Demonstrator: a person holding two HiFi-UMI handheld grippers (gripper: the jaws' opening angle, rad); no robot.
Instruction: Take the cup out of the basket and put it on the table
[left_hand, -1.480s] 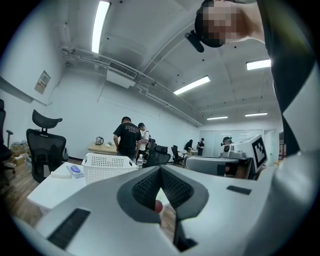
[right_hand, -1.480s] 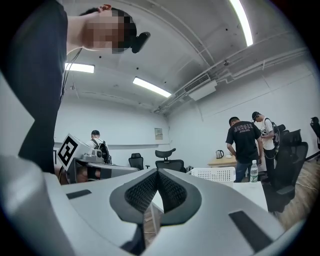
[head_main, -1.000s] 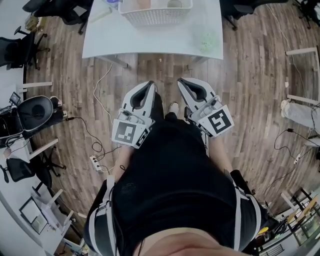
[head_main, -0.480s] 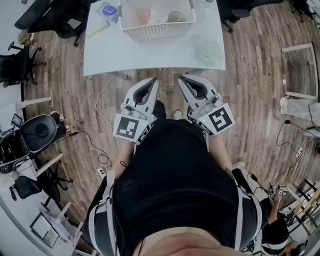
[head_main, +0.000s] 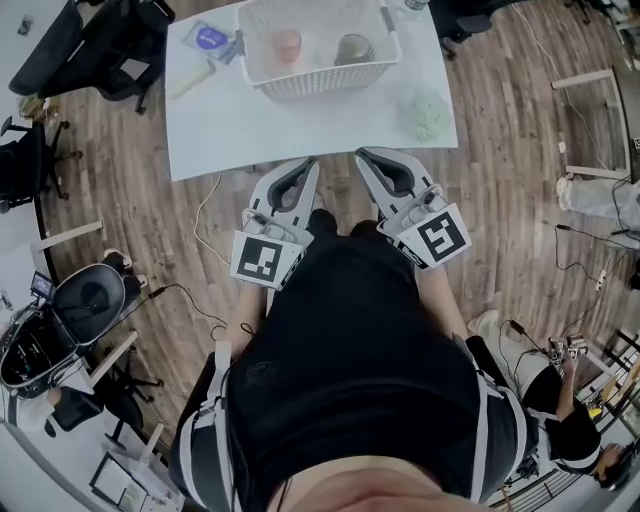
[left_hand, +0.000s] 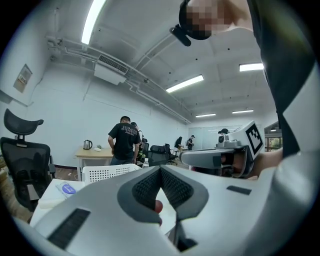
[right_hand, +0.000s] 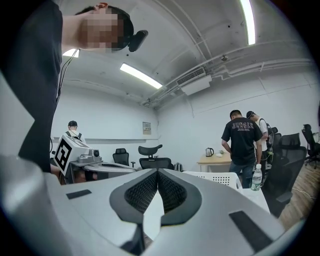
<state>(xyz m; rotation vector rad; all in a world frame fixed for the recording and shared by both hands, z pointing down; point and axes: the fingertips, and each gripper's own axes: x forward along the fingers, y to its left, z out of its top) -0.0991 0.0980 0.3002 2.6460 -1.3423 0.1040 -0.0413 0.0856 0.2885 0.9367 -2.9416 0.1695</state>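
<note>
A white mesh basket (head_main: 318, 40) stands at the far side of the white table (head_main: 300, 125). Inside it a pink cup (head_main: 287, 44) stands at the left and a grey cup (head_main: 353, 48) at the right. My left gripper (head_main: 307, 164) and right gripper (head_main: 366, 157) are held side by side at the table's near edge, well short of the basket. Both are shut with nothing between the jaws. The left gripper view shows its jaws (left_hand: 160, 169) meeting, with the basket (left_hand: 107, 172) beyond them. The right gripper (right_hand: 157, 171) also points level at the basket (right_hand: 212, 177).
On the table lie a blue-labelled packet (head_main: 208, 38), a pale tube (head_main: 190, 80) and a green crumpled thing (head_main: 430, 112). A water bottle (right_hand: 256, 177) stands by the basket. Office chairs (head_main: 70, 40) stand at the left. A person in black (left_hand: 123, 140) stands behind the table.
The person has stepped toward the table, so the table and basket have come nearer in the head view. Both grippers have moved forward to the table's edge and stayed shut.
</note>
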